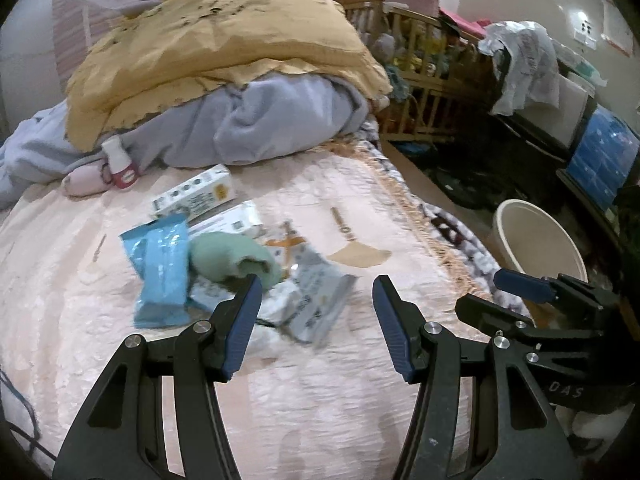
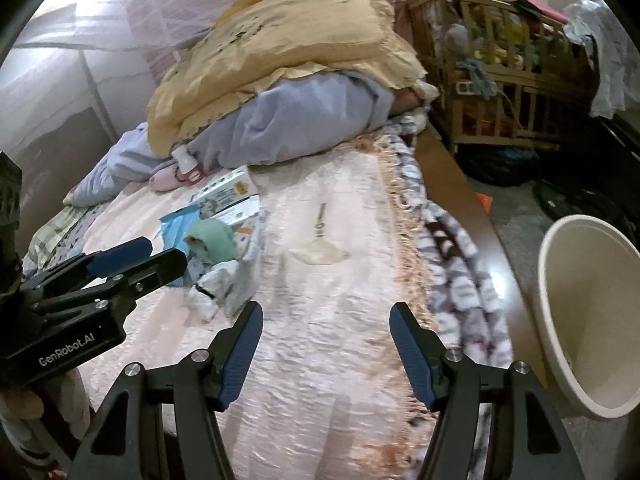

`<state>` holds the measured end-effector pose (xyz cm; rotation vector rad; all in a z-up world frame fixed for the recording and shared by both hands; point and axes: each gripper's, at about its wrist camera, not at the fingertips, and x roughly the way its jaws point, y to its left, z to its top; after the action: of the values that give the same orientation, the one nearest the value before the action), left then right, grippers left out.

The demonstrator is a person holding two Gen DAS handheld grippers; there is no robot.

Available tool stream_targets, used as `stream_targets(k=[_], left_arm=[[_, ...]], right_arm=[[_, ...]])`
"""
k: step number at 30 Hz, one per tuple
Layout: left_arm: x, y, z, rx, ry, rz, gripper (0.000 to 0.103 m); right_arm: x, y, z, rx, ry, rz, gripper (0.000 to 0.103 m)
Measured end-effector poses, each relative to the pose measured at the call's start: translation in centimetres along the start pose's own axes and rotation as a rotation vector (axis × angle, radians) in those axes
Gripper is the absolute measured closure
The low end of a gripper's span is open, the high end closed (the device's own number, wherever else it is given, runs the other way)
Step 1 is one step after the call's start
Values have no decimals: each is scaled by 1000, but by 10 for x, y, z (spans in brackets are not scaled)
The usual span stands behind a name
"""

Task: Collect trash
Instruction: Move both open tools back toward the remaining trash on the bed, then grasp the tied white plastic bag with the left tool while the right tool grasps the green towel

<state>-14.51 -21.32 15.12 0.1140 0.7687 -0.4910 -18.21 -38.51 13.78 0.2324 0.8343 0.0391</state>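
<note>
- Open pink bedspread (image 1: 320,380) lies bare right under the left gripper (image 1: 318,308), jaws apart with nothing between them.
- Ahead and left, the litter heap (image 1: 224,264) (blue packet, green cloth, white wrappers, all touching) crowds the path.
- Beyond it, the piled bedding (image 1: 224,80) walls off the far end.
- The right gripper (image 2: 326,336), also empty and parted, has clear cover ahead of it.
- The cream bin (image 2: 592,312) stands off the bed's right edge; the wooden crib (image 2: 500,80) blocks the space further back.
</note>
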Motion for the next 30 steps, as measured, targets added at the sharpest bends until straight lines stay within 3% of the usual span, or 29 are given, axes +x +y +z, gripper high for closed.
stream_targets(k=[11,22,30], left_arm=[[0,51,-18,-75,33,38,47],[1,109,-56,-175,113,9,47],[11,111,-58,-192,127,-21,47]], right_arm=[[23,34,4,-53,36,45,39],[45,53,7,-88,73,82,35],[56,80,17,-116,94,207,35]])
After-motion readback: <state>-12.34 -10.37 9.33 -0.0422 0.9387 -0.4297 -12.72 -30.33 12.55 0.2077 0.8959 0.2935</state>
